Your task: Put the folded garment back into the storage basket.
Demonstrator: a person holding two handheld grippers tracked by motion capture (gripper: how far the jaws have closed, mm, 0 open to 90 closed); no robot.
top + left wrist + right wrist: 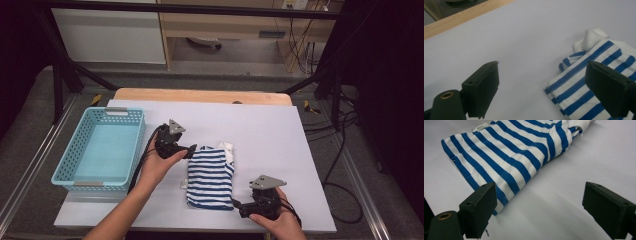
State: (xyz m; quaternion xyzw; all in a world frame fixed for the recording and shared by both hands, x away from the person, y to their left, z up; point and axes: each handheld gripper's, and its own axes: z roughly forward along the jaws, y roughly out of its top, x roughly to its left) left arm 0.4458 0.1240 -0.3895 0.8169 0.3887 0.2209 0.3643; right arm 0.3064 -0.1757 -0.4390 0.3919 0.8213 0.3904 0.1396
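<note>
Clearly, the folded striped shirt (210, 177) lies in the middle of the white surface (270, 135), with its long axis running from the near edge toward the far edge. The left tongs (192, 150) are at its far left corner, touching or nearly touching the cloth; in the left gripper view the shirt (594, 82) sits under the right jaw and nothing is between the pads. The right tongs (239, 207) are at the near right corner, and in the right gripper view the shirt (509, 155) lies ahead and to the left, its corner behind the left jaw. Both tongs stand wide open and hold nothing. Each hand is equally close to its own corner. The likely next move is a pinch on two opposite corners. Counted: one shirt, one blue basket (131, 145) to the left, empty, two tongs.
</note>
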